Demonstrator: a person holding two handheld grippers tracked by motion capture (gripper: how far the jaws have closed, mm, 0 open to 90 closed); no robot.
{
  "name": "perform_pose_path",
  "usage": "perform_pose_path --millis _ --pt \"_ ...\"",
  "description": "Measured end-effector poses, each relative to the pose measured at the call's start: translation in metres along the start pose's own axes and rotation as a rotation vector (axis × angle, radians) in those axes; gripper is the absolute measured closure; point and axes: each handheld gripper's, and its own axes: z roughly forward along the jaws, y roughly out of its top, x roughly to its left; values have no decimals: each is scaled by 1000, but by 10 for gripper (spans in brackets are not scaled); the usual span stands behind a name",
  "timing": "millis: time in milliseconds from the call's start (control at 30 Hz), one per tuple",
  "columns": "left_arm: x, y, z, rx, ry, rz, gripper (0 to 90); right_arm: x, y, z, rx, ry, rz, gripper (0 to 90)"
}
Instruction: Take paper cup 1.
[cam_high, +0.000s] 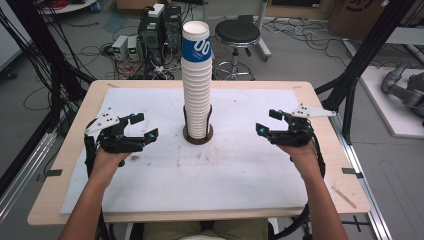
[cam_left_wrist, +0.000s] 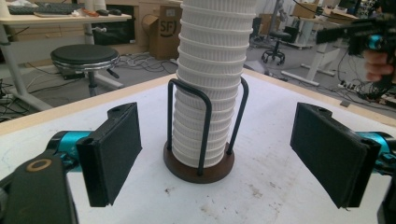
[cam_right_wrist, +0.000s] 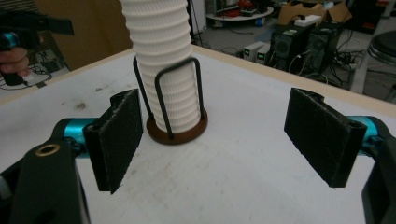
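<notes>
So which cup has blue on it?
The top cup of the stack: it has a blue band, while the cups under it show only white ribbed rims.

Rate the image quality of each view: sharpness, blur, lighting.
High view: even light, soft shadows, cup stack sharp. Left gripper view: crisp on the stack and rack. Right gripper view: slight motion blur on the stack, dimmer background.

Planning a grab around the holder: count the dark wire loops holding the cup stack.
2 show: one loop on the stack's near-left side, another on its right. More may hide behind.
</notes>
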Motion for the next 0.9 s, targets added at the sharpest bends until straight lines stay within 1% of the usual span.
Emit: perform_pose_path --millis 33,100,233,267,300,367,433,467,500,533,567,600,633,700,767,833,900 --pt "0 0 1 -2 -2 -5 162 2 12 9 8 14 -17 199" --pt "0 0 1 -1 -5 -5 162 3 24 18 2 33 -27 199" --pt "1 -1 2 2 -9 -8 162 5 42 32 -6 62 -38 199" --pt "1 -1 2 3 -9 -8 162 5 42 32 -6 62 -38 199" --pt "1 -1 2 3 -10 -8 162 7 51 38 -16 75 -51 199" --pt "1 -1 2 4 -13 -8 162 9 60 44 -10 95 -65 199" --pt "1 -1 2 3 -15 -10 162 11 69 49 -17 101 -86 199" --pt "1 -1 2 5 -15 -8 162 11 69 49 -17 101 -86 199" --pt "1 -1 2 4 -15 -10 162 12 74 52 -17 103 -90 199" --pt "1 -2 2 3 -15 -11 162 14 85 59 -28 112 -109 199" --pt "1 -2 2 3 -15 -11 162 14 88 62 -30 115 -111 198" --pt "1 -2 2 2 -17 -11 162 14 88 62 -30 115 -111 198" --pt "1 -2 2 1 -16 -12 162 17 99 73 -28 119 -127 199" --pt "1 -2 2 0 -17 -14 162 19 108 85 -20 140 -125 199" --pt "2 -1 1 -2 -17 -14 162 21 117 95 -23 154 -132 199" --pt "2 -1 1 -4 -16 -18 162 23 125 105 -28 179 -125 199" --pt "2 -2 1 -5 -16 -18 162 25 131 113 -36 190 -131 199"
